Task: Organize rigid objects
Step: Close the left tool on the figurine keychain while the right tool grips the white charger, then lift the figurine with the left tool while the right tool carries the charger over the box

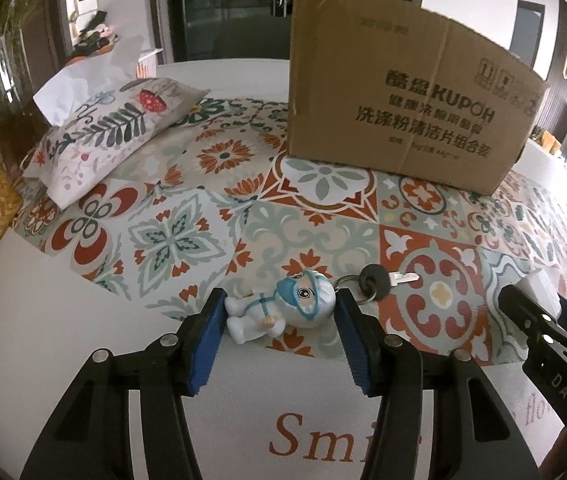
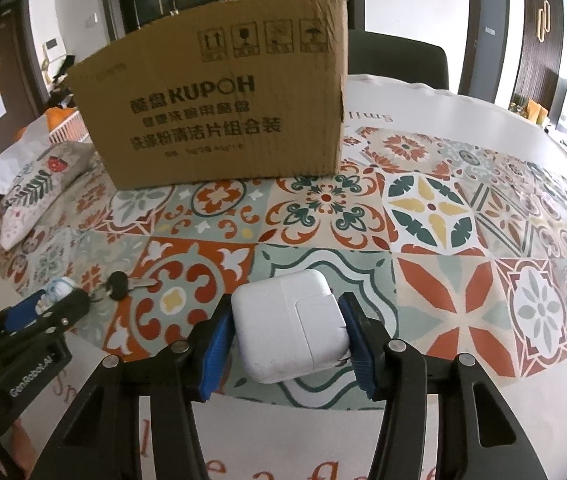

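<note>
The left gripper (image 1: 279, 314) is sitting low over the near edge of the table (image 1: 63, 340), its blue pads (image 1: 207, 344) closing in on a small figurine (image 1: 283, 306) in a white suit and teal mask. Both pads are touching the figurine, one at the feet and one at the head, so the fingers are gripping it while it is lying on its side where the patterned mat (image 1: 187, 236) meets the white tabletop. A key ring is linking the figurine to a black-headed key (image 1: 387, 278), which is lying flat on the mat just to the right.

The right gripper (image 2: 287, 332) is working further right along the same near edge. Its fingers are pressing against both sides of a white power adapter (image 2: 291, 324), holding it between the blue pads; the adapter is resting on the mat.

A cardboard box (image 1: 403, 96) with dark printed lettering is standing upright at the far side of the mat, well apart from both grippers. A floral fabric tissue pouch (image 1: 103, 136) is lying at the far left, a white tissue sticking out of its far end.
</note>
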A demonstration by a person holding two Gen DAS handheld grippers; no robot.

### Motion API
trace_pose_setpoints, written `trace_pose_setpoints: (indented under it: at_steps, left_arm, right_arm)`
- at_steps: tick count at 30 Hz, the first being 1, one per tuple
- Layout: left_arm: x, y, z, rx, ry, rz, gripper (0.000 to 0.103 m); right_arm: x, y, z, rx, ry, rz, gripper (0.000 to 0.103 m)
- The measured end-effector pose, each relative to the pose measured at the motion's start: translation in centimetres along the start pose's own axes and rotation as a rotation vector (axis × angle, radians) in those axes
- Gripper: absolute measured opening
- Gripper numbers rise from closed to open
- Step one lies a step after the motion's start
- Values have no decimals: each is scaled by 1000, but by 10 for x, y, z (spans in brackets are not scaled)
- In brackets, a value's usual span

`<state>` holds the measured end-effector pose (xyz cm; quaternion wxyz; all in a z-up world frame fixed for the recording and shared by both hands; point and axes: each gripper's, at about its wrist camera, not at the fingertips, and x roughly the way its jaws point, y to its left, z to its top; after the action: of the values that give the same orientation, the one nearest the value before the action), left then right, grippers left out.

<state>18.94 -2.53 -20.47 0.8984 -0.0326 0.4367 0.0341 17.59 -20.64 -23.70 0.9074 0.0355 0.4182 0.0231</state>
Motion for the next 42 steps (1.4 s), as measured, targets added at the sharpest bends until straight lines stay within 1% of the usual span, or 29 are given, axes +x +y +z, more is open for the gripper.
trace_pose_setpoints:
  at_steps: [8, 16, 19, 31, 35, 42]
  left_arm:
    - [-18, 2, 9, 26, -32, -23, 54]
    - [-35, 3, 24, 37, -28, -57, 54]
    - [-44, 3, 31, 42, -40, -68, 54]
    - [-91, 5, 61, 72, -114, -125, 54]
    - [-105, 5, 71, 85, -144, -131, 54]
    - [-122, 4, 86, 90, -177, -160, 54]
  right_arm:
    - [-18, 8, 4, 0, -10, 31, 53]
    - [-39, 13, 15, 13, -34, 39, 53]
    - [-48, 15, 21, 24, -46, 36, 53]
    - [-90, 19, 49, 27, -123, 22, 53]
    - [-101, 20, 58, 30, -145, 18, 53]
    - [-119, 22, 76, 26, -180, 8, 53]
